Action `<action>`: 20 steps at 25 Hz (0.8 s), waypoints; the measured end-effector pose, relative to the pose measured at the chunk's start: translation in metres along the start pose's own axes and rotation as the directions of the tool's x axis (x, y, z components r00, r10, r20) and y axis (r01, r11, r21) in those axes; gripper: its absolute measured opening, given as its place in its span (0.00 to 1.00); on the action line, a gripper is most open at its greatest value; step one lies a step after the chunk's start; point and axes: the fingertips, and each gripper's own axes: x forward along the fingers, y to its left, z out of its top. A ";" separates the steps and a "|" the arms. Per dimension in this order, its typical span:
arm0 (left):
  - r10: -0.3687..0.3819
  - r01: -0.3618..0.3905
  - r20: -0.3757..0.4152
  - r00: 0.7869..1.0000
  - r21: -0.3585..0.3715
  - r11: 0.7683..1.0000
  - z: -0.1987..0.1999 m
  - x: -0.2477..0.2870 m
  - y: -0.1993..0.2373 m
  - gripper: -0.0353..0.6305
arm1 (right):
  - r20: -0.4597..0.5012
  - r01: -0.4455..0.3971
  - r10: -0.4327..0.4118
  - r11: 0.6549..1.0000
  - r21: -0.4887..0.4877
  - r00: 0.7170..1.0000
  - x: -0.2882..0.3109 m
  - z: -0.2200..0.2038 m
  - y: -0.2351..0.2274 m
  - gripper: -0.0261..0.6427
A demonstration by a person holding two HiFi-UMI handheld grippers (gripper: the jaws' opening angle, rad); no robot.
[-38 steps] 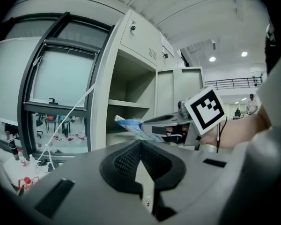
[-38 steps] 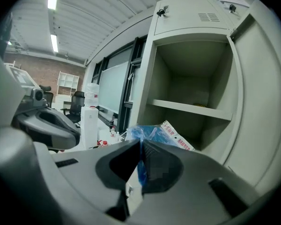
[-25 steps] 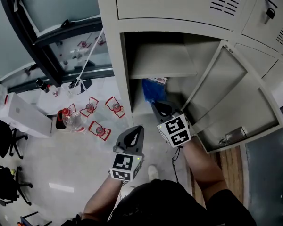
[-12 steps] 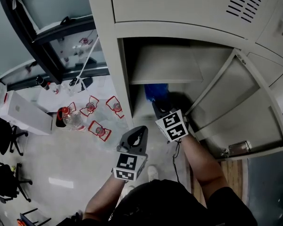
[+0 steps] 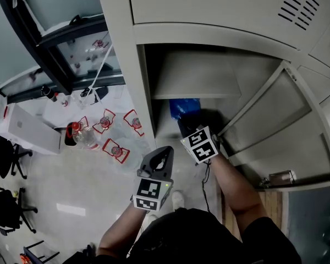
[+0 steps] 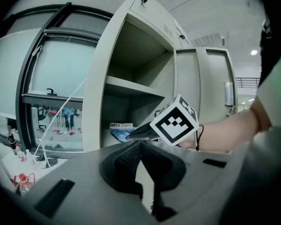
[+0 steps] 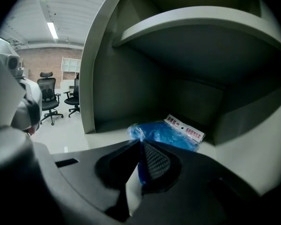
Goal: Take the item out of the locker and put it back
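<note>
the right tool (image 7: 140, 143), the nearer one, is seen pinched shut on the near edge of the blue plastic bag (image 7: 166, 134), which is spread toward 1 o'clock on the locker floor (image 7: 105, 136); the left tool (image 6: 140, 143) is held shut and empty outside.

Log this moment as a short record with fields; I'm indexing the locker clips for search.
locker: open, door swung out to the person's right
item: blue bag with a white label, lying on the compartment floor under the shelf
right hand-held gripper: inside the locker, jaws together, tips at the bag's near edge; a grip on it cannot be told
left hand-held gripper: outside the locker, jaws together, nothing between them
</note>
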 end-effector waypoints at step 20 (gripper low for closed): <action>0.014 -0.014 -0.008 1.000 -0.013 1.000 -0.007 -0.016 -0.001 0.06 | -0.046 -0.043 0.040 0.996 -0.076 0.998 0.001 -0.010 0.019 0.28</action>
